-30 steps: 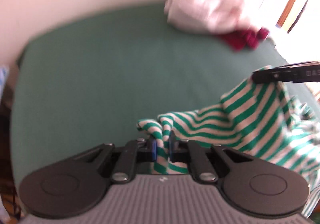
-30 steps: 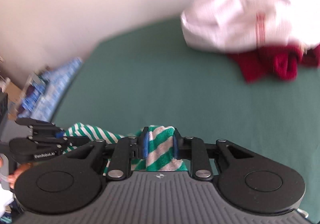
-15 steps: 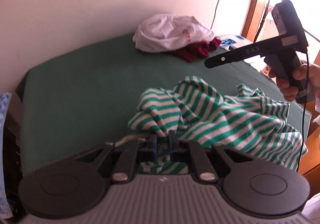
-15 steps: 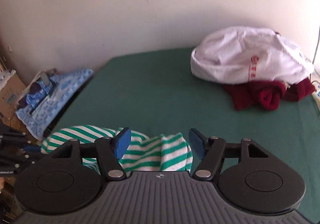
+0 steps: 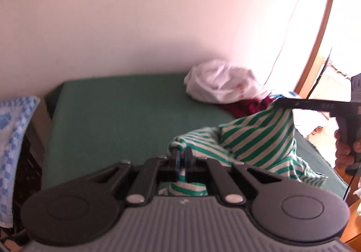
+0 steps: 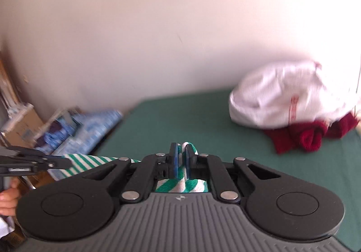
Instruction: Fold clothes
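Both grippers [image 5: 182, 157] [image 6: 180, 157] pinch the striped shirt [image 5: 255, 139] between closed jaws

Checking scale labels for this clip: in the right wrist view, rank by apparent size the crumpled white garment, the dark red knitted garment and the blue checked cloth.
1. Crumpled white garment, clearly largest.
2. Dark red knitted garment and blue checked cloth look about alike; blur and differing distance from the camera leave their order unsure.

claw [image 5: 182, 157]: black linkage arms | blue pads | silver rivets | ribbed grey housing
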Demonstrator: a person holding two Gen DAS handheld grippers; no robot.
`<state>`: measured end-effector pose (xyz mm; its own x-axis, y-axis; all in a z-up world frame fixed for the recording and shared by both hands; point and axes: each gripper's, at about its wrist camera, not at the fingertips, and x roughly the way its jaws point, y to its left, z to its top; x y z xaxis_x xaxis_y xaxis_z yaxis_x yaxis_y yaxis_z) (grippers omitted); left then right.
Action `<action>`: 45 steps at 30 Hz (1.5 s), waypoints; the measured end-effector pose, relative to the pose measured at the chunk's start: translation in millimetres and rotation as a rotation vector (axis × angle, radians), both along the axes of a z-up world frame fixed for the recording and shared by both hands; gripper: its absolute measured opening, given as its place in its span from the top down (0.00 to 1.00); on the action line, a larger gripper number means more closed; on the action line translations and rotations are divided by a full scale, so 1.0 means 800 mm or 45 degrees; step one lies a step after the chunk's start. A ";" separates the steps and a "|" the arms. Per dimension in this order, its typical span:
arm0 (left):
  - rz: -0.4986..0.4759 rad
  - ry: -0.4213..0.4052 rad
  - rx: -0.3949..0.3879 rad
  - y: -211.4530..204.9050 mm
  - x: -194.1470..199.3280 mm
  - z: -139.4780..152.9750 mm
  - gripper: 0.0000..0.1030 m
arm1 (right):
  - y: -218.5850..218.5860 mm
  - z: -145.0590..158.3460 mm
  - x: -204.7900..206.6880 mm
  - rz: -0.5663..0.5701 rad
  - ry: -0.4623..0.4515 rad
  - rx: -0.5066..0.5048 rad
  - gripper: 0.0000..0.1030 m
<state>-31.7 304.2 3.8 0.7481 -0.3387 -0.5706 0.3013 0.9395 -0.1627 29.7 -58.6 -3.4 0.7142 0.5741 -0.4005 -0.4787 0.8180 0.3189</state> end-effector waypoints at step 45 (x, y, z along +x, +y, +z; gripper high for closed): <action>-0.176 0.218 0.211 -0.104 -0.087 -0.028 0.95 | 0.042 -0.080 -0.103 -0.003 0.255 -0.254 0.38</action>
